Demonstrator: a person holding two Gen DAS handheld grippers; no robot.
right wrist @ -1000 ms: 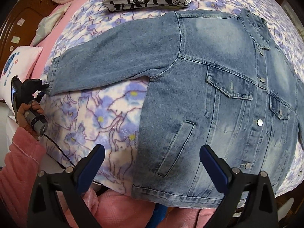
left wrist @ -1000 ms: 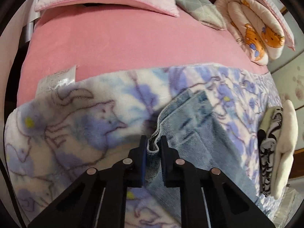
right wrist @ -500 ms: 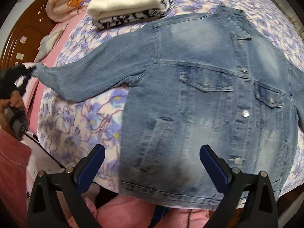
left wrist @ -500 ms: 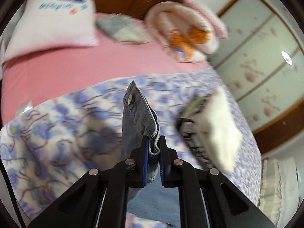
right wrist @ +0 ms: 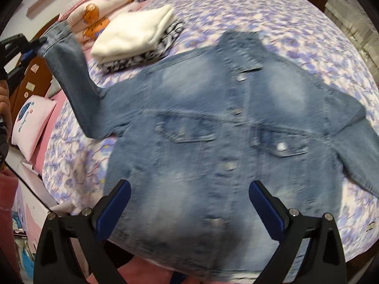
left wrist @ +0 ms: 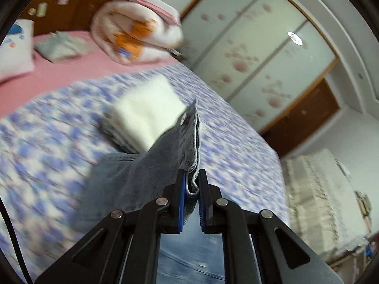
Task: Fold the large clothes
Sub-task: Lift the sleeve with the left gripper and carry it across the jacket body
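Above the bed's [right wrist: 272, 7] left edge, the left gripper [left wrist: 191, 184], angled downward, pinches the denim jacket's [right wrist: 213, 127] sleeve cuff [left wrist: 193, 142] aloft, while the right gripper [right wrist: 189, 209], fingers wide and empty, hangs steeply over the jacket's hem.

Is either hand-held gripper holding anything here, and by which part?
Left hand-held gripper pinches the denim jacket by its sleeve cuff. Right hand-held gripper holds nothing.

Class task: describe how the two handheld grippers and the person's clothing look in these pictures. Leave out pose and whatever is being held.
Both the left gripper and the right gripper have matte black angular frames with triangular cut-outs, round silver pins at the joints and blue pads lining the fingers. A thin black cable runs beside the left one. The person wears a fuzzy pink sleeve.
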